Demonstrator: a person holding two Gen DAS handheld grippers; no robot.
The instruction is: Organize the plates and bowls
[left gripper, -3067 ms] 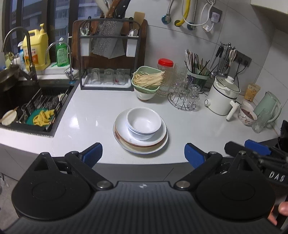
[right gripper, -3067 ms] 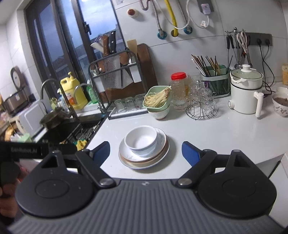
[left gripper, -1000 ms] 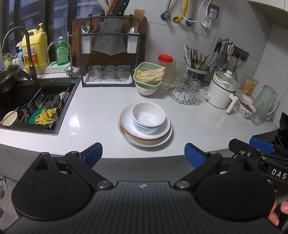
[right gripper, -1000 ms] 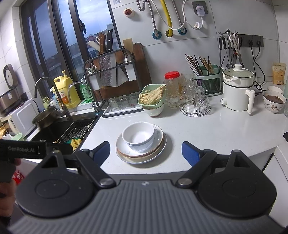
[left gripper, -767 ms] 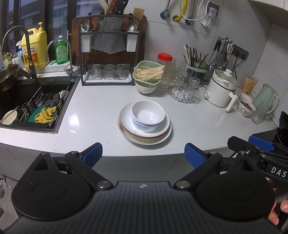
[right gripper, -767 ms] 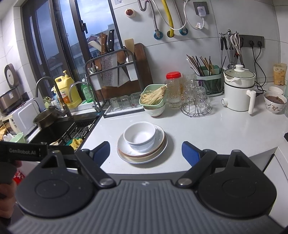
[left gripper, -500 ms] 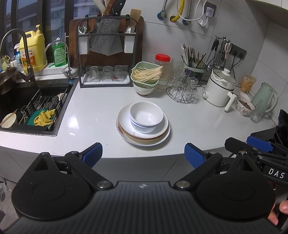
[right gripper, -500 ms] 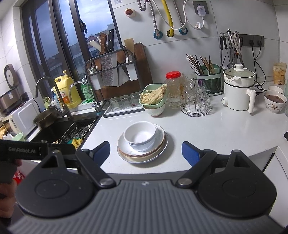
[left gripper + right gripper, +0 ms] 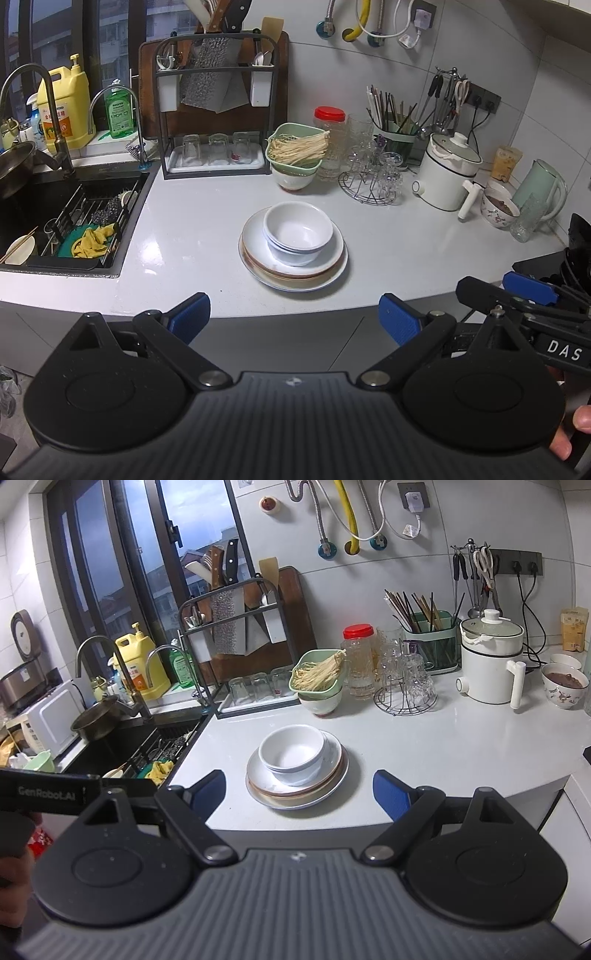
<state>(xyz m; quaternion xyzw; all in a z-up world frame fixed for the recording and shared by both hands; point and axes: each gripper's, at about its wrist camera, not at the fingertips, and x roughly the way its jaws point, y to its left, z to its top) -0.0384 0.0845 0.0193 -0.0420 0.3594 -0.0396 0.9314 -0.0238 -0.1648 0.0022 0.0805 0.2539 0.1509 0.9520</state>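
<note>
A stack of white bowls (image 9: pixel 297 233) (image 9: pixel 291 754) sits on a stack of plates (image 9: pixel 321 275) (image 9: pixel 325 790) near the front of the white counter (image 9: pixel 199 229) (image 9: pixel 443 746). My left gripper (image 9: pixel 294 317) hangs open in front of the counter's edge, short of the stack, with nothing between its blue pads. My right gripper (image 9: pixel 299 788) is open too, held back from the plates and empty. In the left wrist view the right gripper's (image 9: pixel 517 291) body shows at the right edge.
A sink (image 9: pixel 55 221) with a drain rack lies to the left. At the back stand a knife-and-glass rack (image 9: pixel 216 110), a green basket of noodles on a bowl (image 9: pixel 295 155), a glass stand (image 9: pixel 373 177), a white pot (image 9: pixel 448 173), a kettle (image 9: pixel 543 192) and a filled bowl (image 9: pixel 498 206).
Almost nothing has changed over the last second. The left wrist view drifted slightly, with the dish stack shifting a little in the picture. Both grippers stayed open.
</note>
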